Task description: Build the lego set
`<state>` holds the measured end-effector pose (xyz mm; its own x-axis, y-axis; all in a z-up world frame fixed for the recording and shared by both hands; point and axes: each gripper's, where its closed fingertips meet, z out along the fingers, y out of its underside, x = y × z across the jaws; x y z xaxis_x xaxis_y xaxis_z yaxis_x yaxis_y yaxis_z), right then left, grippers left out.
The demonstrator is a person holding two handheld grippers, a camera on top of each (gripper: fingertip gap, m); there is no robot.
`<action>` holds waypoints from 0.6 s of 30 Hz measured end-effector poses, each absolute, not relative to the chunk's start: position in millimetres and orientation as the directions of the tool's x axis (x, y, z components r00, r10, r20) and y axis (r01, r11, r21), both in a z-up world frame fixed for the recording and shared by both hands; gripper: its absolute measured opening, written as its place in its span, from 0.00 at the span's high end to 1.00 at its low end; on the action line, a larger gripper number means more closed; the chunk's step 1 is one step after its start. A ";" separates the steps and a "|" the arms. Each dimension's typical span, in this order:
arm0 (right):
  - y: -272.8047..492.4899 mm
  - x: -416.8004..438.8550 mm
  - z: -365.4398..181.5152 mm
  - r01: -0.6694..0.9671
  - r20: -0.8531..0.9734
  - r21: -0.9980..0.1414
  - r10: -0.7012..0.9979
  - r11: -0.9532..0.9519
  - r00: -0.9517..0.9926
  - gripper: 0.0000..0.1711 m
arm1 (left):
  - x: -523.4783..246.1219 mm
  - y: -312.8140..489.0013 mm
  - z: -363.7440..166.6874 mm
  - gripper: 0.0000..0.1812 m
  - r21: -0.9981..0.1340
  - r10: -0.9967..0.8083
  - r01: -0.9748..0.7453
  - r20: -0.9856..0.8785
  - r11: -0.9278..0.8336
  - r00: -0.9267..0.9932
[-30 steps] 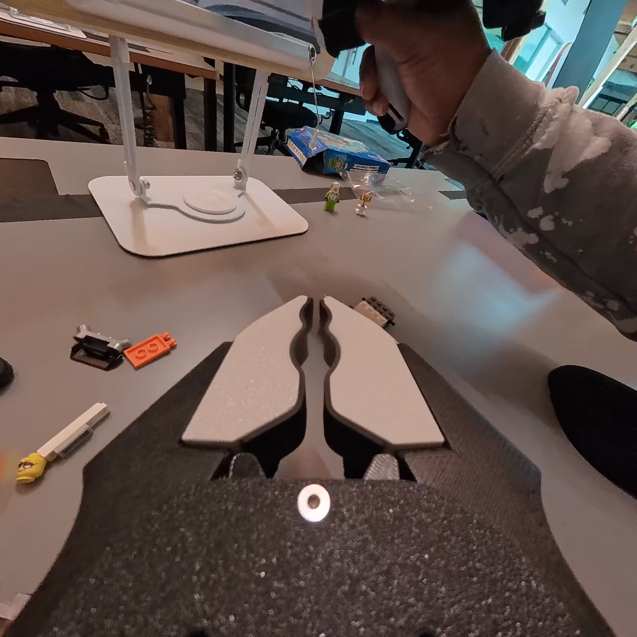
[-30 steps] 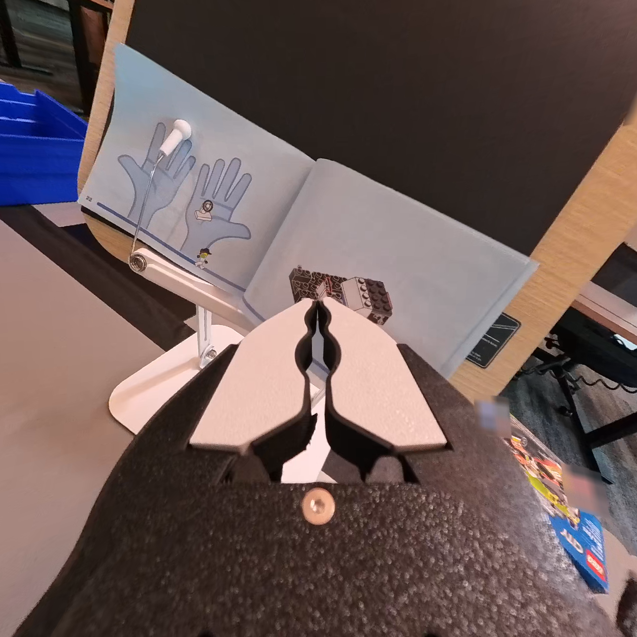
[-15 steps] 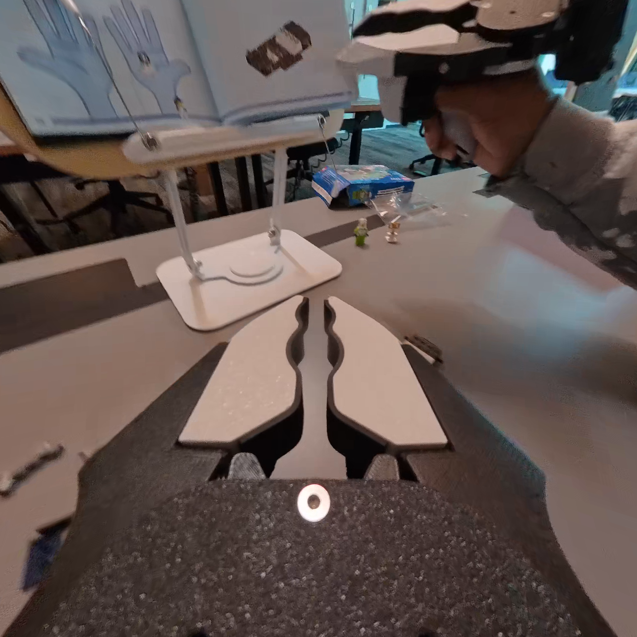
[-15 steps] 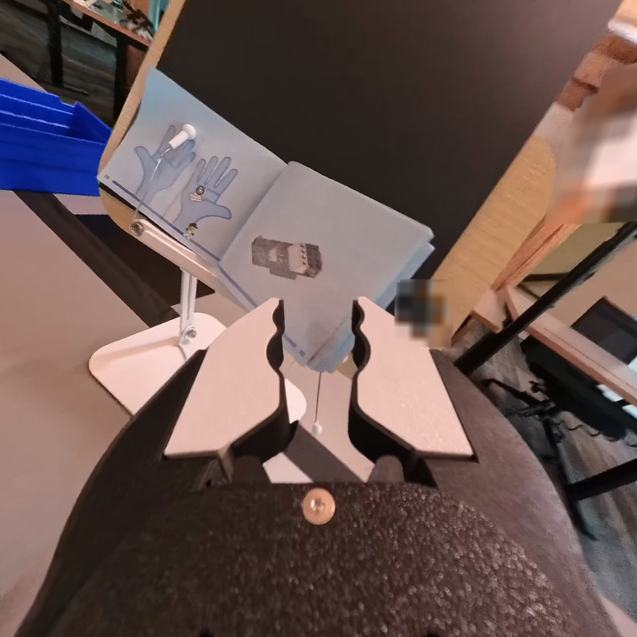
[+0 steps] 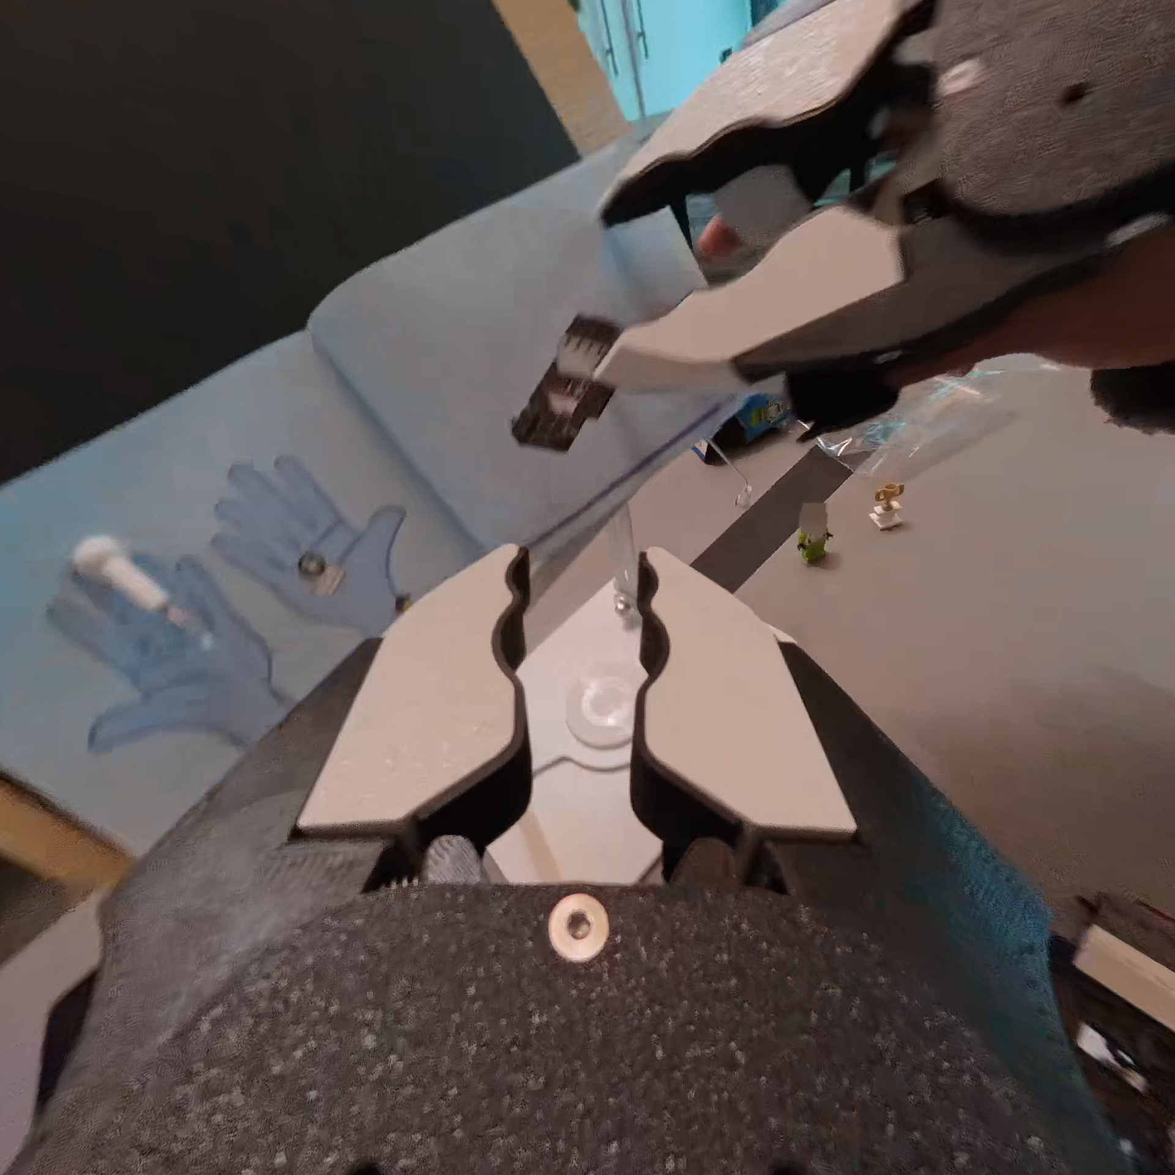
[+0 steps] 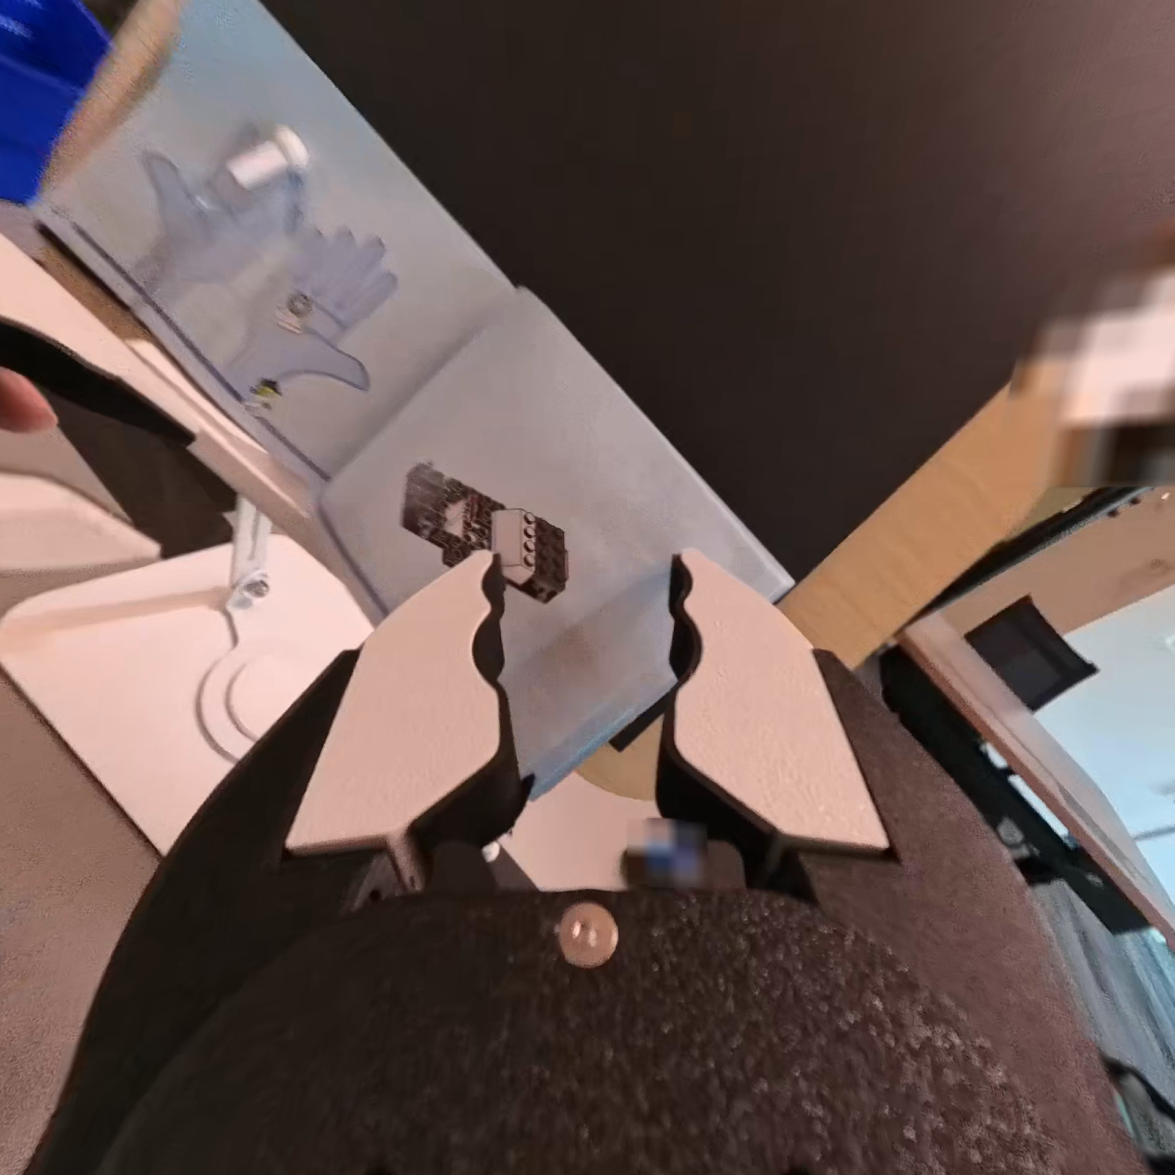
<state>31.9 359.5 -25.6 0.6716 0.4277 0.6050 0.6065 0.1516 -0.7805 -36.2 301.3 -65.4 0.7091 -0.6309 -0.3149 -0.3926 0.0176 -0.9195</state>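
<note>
The open instruction booklet with light blue pages rests on a white stand. Its right page pictures a black and white brick assembly. My left gripper is open and empty, pointing at the booklet's lower edge and the stand's base. My right gripper is open wide and empty, its fingers either side of the right page's lower corner. It also shows in the left wrist view at the top right, in front of that page. Whether it touches the paper I cannot tell.
A small green minifigure and a gold trophy piece stand on the grey table behind the stand. A blue box and a clear plastic bag lie farther back. A blue bin sits at the far left. Both grippers' tips are roughly 25 cm from the small green minifigure.
Both grippers have lifted from the table towards the booklet. The right gripper went from shut to wide open at the right page. The left gripper has opened a little.
</note>
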 end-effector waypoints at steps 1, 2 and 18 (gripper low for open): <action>368.5 32.5 -31.4 0.611 0.590 -0.783 0.443 0.112 0.675 0.68 | -29.8 306.8 -63.8 0.81 -0.909 -0.628 -0.416 -0.343 0.033 0.698; 375.7 32.2 -37.4 0.608 0.568 -0.790 0.464 0.076 0.680 0.65 | -24.5 311.8 -62.8 0.80 -0.898 -0.624 -0.438 -0.368 0.045 0.689; 388.6 20.4 -54.4 0.598 0.553 -0.800 0.455 0.056 0.698 0.78 | -31.9 327.2 -81.4 0.80 -0.872 -0.603 -0.489 -0.410 0.038 0.684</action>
<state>20.4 388.6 -54.4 0.6979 0.4548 0.5533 0.5977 0.0559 -0.7998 -31.9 327.2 -81.4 0.6841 -0.6034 -0.4097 -0.4888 0.0376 -0.8716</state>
